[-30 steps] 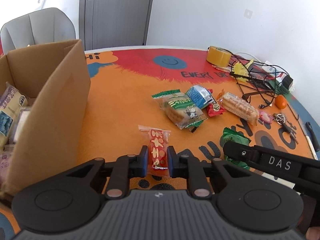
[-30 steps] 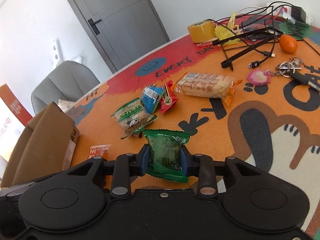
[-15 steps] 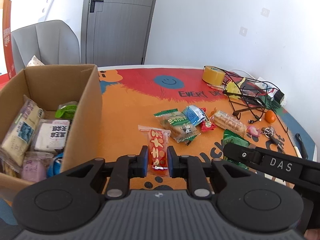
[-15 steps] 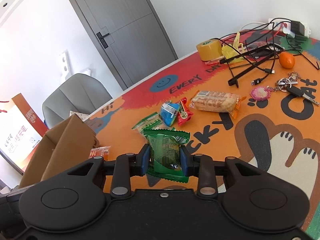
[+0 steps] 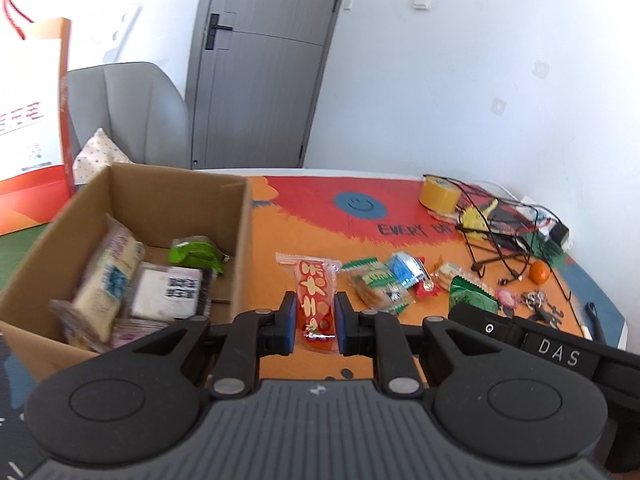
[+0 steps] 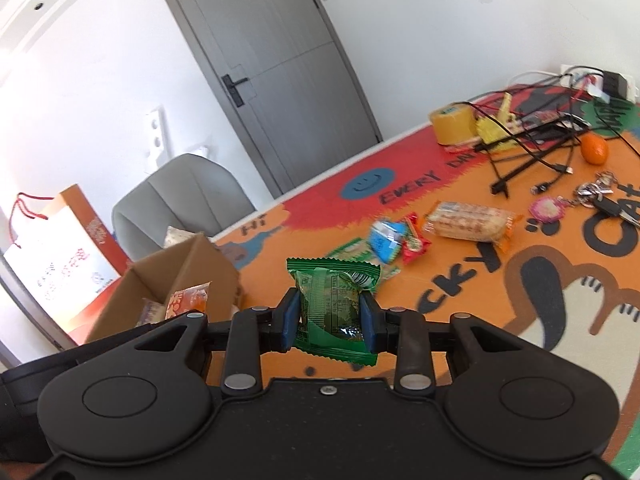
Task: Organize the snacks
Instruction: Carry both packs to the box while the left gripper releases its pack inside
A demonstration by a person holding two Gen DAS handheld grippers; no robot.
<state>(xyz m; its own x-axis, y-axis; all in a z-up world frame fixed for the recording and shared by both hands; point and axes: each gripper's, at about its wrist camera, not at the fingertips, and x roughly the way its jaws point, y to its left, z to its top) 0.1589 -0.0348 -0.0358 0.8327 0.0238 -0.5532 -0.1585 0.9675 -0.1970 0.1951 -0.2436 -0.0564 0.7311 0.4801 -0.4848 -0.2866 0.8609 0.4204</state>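
From your left wrist camera: your left gripper (image 5: 316, 322) is clamped on a slim red snack packet with yellow-white pieces printed on it (image 5: 314, 300), blue pads pressing both its sides, the clear crimped top sticking up past the fingertips. Off to the left of the claw sits the open brown cardboard box (image 5: 240, 240), and you can see flat pale packets (image 5: 108, 276) stacked inside it with a bright green wrapper (image 5: 192, 252) toward the back. Ahead and to the right of the claw, loose on the orange cartoon-print table mat (image 5: 280, 236), lie a green-and-white cracker pack (image 5: 374, 288) and a small blue packet (image 5: 406, 268) touching it. Further right, your other gripper's black body pokes in, with a green packet showing just above it. Beyond that: a roll of yellow tape (image 5: 438, 196), a tangle of black cables (image 5: 496, 232) and a small orange fruit (image 5: 540, 272).

Now your right wrist camera: your right gripper (image 6: 330, 318) is closed on a green foil snack packet (image 6: 332, 304), held upright, its zigzag top edge above the pads. Left of this claw, the cardboard box stands with the red packet showing over it. Ahead and right of the claw, a long clear-wrapped biscuit bar with orange ends (image 6: 468, 222) lies on the mat, with a small red candy wrapper (image 6: 416, 240) just beside the blue packet. Far right, a bunch of keys with a pink tag (image 6: 592, 196).
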